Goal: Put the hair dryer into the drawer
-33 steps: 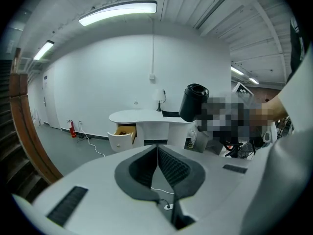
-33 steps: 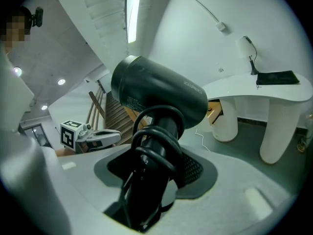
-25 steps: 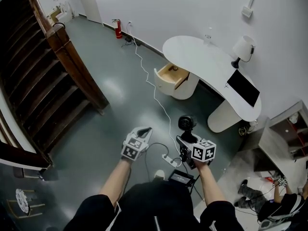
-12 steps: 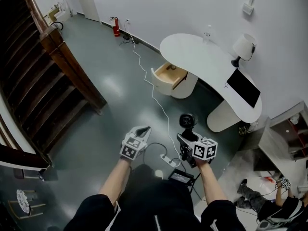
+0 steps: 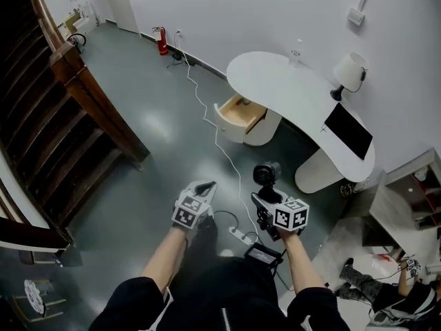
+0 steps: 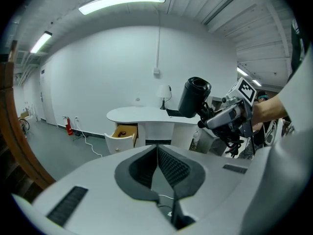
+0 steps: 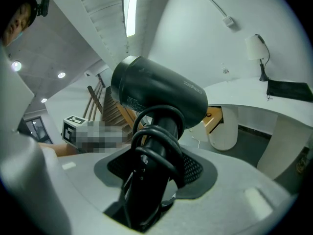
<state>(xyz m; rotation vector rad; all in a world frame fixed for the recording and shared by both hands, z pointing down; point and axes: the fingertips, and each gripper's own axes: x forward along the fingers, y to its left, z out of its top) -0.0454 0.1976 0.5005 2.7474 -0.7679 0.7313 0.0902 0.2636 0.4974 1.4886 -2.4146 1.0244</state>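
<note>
The right tool grips the black plastic hair dryer; the left tool is closed, empty. The open wooden drawer is far off.

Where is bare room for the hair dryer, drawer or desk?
The open drawer looks mostly bare; one small dark item lies inside. The desk top is largely free from its rounded end to the lamp and black panel. Floor by the power strip is crowded with cables.

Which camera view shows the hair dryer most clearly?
The right gripper view: the hair dryer fills the picture, its handle and wound cord clamped in the right gripper. The left gripper view shows it smaller, from the side. The head view shows it small, from above.
</note>
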